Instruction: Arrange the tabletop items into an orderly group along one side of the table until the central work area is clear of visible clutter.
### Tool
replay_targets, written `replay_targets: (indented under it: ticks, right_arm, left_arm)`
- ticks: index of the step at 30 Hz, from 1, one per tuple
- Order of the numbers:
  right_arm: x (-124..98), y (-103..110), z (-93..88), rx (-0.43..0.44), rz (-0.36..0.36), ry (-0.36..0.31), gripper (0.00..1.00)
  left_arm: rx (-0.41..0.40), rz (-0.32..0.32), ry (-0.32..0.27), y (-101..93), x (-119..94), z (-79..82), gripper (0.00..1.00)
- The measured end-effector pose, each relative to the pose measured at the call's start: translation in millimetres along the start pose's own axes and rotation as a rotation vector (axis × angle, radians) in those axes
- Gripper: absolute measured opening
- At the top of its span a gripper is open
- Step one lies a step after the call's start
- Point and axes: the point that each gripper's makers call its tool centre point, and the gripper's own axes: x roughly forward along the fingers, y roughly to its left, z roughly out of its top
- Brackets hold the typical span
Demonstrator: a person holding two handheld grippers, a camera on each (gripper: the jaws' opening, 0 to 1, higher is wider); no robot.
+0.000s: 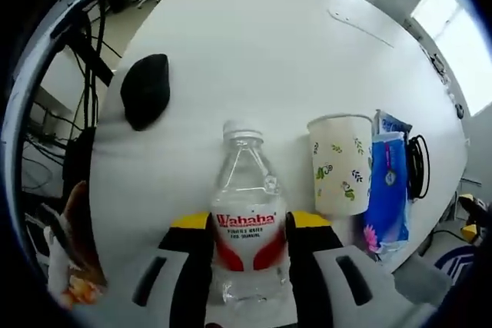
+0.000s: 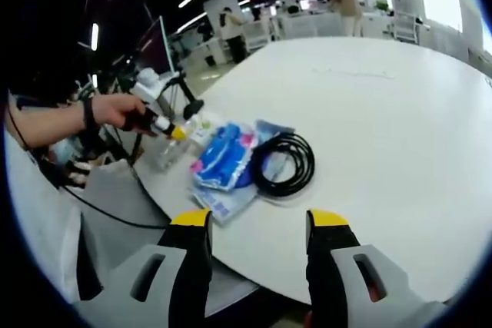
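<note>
In the left gripper view, the left gripper [image 1: 249, 240] is clamping a clear water bottle [image 1: 247, 213] upright between its jaws at the near edge of the white table [image 1: 277, 51]. Just beside the bottle, a floral paper cup [image 1: 340, 163] is standing, with a blue tissue pack [image 1: 387, 190] touching its far side and a coiled black cable [image 1: 417, 167] beyond that. A black pouch [image 1: 146, 90] is lying farther off on the bottle's other side.

In the right gripper view, the right gripper [image 2: 257, 224] is hanging with jaws apart, holding nothing, over the table edge near the cable [image 2: 283, 163] and tissue pack [image 2: 223, 155].
</note>
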Motion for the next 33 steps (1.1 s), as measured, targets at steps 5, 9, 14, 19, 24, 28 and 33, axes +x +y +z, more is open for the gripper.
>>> replay_targets:
  ticks: [5,9,14,19,24,28,33]
  right_arm:
    - [-2,-3,1.7,-0.001,-0.005,0.003,0.47]
    - [-3,-4,4.3,-0.006,-0.007,0.006,0.47]
    - [-2,-3,8.0,-0.016,-0.004,0.007,0.47]
    - [0,0,9.9,-0.017,0.001,0.000,0.47]
    - [1,3,6.9,-0.014,0.007,0.002,0.47]
    - [2,4,3.2,-0.011,0.011,0.007,0.47]
    - [1,3,2.2,0.000,0.008,0.002,0.47]
  left_arm:
    - [-0.012,-0.018,-0.037,-4.3,-2,1.9,0.36]
    - [-0.027,-0.033,-0.080,-9.4,-9,4.3,0.35]
    - [-0.014,-0.034,-0.127,-13.5,-18,7.1,0.35]
    - [-0.009,-0.041,-0.172,-16.6,-30,10.0,0.35]
    - [0.024,-0.059,-0.251,-22.0,-45,18.8,0.35]
    - [0.039,-0.057,-0.283,-22.1,-53,18.7,0.35]
    - [0.037,-0.056,-0.305,-20.1,-58,13.0,0.35]
